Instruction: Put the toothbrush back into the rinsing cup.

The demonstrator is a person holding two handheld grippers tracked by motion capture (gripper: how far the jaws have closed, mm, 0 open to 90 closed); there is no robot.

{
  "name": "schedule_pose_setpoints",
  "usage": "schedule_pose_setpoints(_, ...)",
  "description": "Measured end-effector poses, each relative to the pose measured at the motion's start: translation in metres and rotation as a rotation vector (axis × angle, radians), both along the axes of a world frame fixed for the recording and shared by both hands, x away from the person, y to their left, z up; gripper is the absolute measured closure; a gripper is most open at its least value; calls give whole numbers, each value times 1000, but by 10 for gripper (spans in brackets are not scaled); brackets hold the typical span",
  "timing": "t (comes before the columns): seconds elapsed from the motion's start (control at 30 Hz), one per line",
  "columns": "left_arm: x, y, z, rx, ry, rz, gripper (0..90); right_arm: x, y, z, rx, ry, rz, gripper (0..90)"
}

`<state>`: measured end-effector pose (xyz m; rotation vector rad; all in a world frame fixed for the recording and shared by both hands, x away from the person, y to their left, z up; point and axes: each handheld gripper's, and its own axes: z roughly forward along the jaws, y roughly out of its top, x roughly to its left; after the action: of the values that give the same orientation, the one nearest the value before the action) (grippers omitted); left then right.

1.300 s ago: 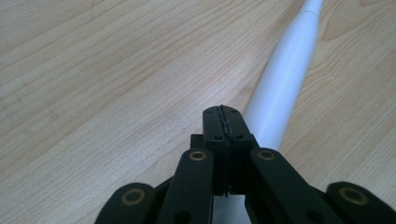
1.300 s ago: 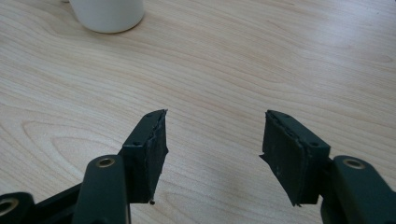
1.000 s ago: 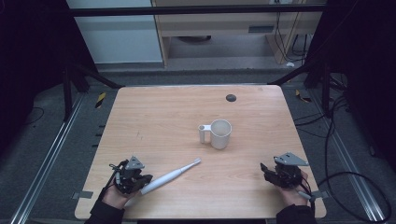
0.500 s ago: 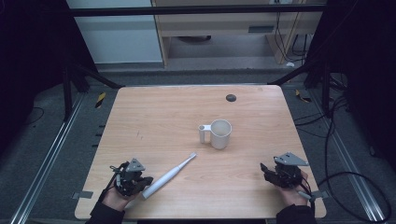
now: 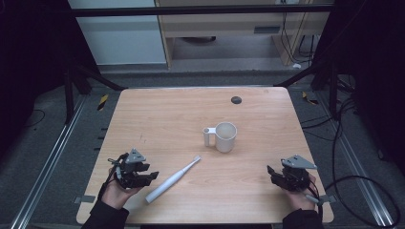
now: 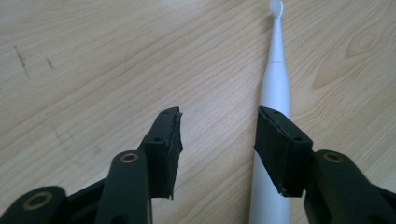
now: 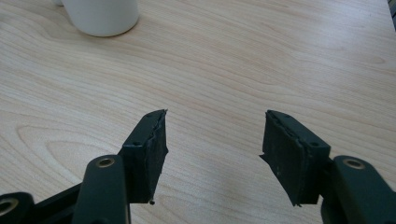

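Lying flat on the wooden table point(image 5: 157, 114), a white electric toothbrush point(image 5: 173, 180) sits near the front-left, its brush head pointing toward the white mug point(image 5: 225, 137), well apart from it. The left gripper point(image 5: 149, 176) hangs just beside the thick handle end; its jaws have just been opening and now stand wide, with nothing between them. In the left gripper view the toothbrush point(image 6: 275, 93) lies beside and partly under the right-hand jaw, outside the gap. The right gripper point(image 5: 273, 172) rests near the front-right corner, jaws spread wide and empty, the mug point(image 7: 100, 16) showing ahead of it. Judgement: the toothbrush looks light, rigid, smooth plastic, so likely slippery and prone to rolling; the thin neck seems the weak part. Best hold would be across the thick handle body, near its middle, squeezing squarely. Count: one toothbrush, one mug, two grippers, one small dark round spot point(image 5: 236, 99) near the far edge of the table.
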<state>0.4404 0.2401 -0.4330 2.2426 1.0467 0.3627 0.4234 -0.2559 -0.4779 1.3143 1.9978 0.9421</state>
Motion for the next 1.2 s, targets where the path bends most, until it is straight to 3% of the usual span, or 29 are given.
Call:
schedule_pose_setpoints(0.17,10,-10,9,5,2,-28,377,0,0,1,1,1,-2,397)
schedule_pose_setpoints(0.3,16,-19,14,-14,7,-60,381,0,0,1,4,2,0,396)
schedule_pose_setpoints(0.63,29,-44,26,18,51,-111,324,1,0,1,2,2,0,396)
schedule_pose_setpoints(1.2,36,-75,16,82,110,-184,334,2,-1,1,3,5,2,396)
